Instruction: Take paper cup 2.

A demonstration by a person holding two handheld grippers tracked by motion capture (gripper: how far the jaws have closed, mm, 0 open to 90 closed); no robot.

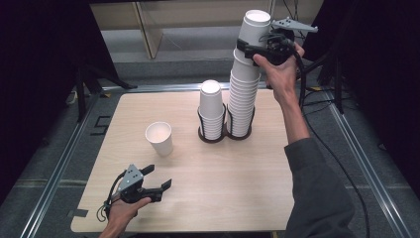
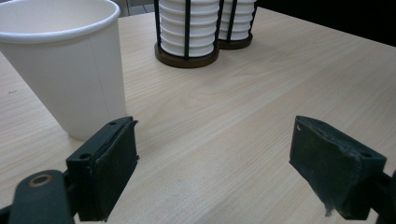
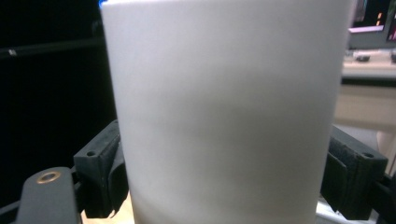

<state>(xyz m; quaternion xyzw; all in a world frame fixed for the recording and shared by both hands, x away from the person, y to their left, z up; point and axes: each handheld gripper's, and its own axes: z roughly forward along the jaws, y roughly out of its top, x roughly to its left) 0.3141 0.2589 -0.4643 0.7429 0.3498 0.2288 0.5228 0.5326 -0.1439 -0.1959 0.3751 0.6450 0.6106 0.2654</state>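
Two stacks of white paper cups stood in black wire holders at the far side of the surface: a short stack on the left and, touching it, a tall stack on the right. The right tool was raised high and clamped on the top cup, one jaw on each side of its wall; in the right gripper view the pads pressed against the white paper. This cup sat above the tall stack and leaned a little away from the stack's line, so the step in hand was probably pulling one cup off the pile. I could not tell whether it was fully free of the cup below. The next move would call for a straight lift until the bottom came clear, with a soft grip so the thin wall did not crush and the pile did not tip. A single cup stood upright and empty on the surface, well apart from the holders. The left tool rested near the front edge, its jaws apart with nothing between them, pointing toward that single cup.
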